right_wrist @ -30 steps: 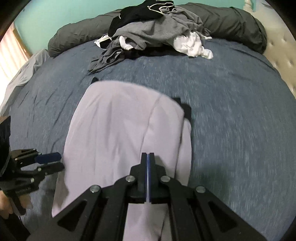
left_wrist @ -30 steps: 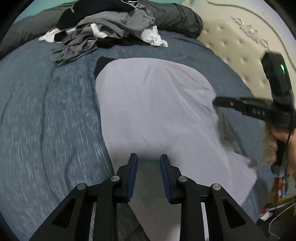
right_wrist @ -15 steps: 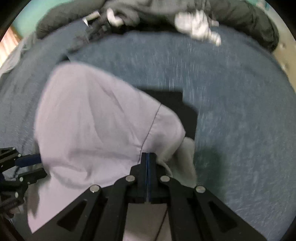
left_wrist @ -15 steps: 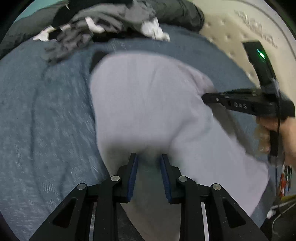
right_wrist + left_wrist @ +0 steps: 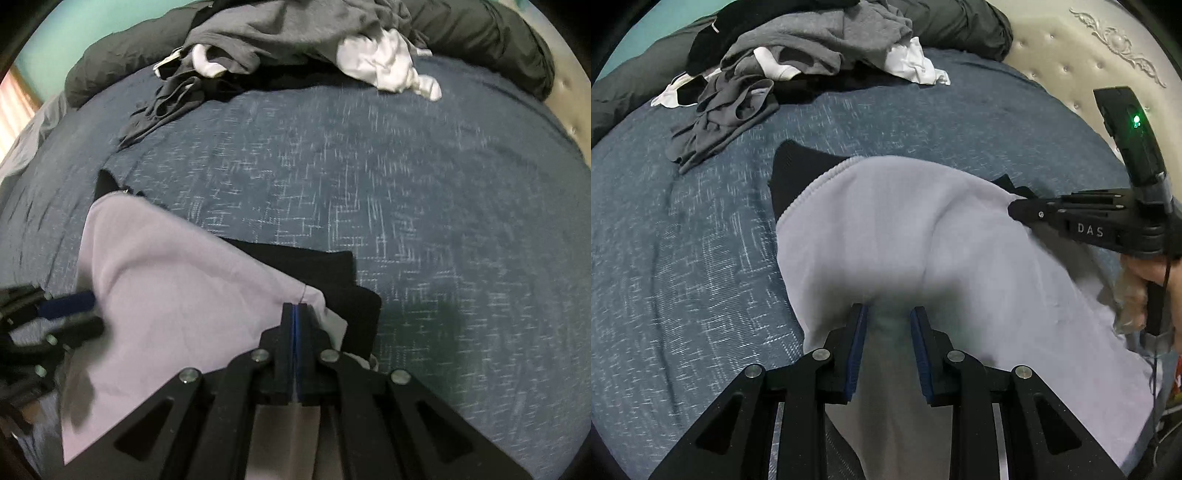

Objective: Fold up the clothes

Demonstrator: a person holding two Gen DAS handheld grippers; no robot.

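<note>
Lilac garment (image 5: 905, 236) w/ black trim, blue-flecked bedspread (image 5: 683, 258).

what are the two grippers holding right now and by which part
Both hold the lilac garment: the left gripper pinches a bunched fold at its near edge, the right gripper is shut on a seamed corner.

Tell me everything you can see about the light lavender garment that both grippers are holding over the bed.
The lavender garment is pale, soft, plain cloth with a ribbed hem along its far edge and one stitched seam. It hangs draped between the left gripper, which has bunched fabric between its pads, and the right gripper, shut on a seam corner. Its far part lies over a black garment on the blue bedspread.
</note>
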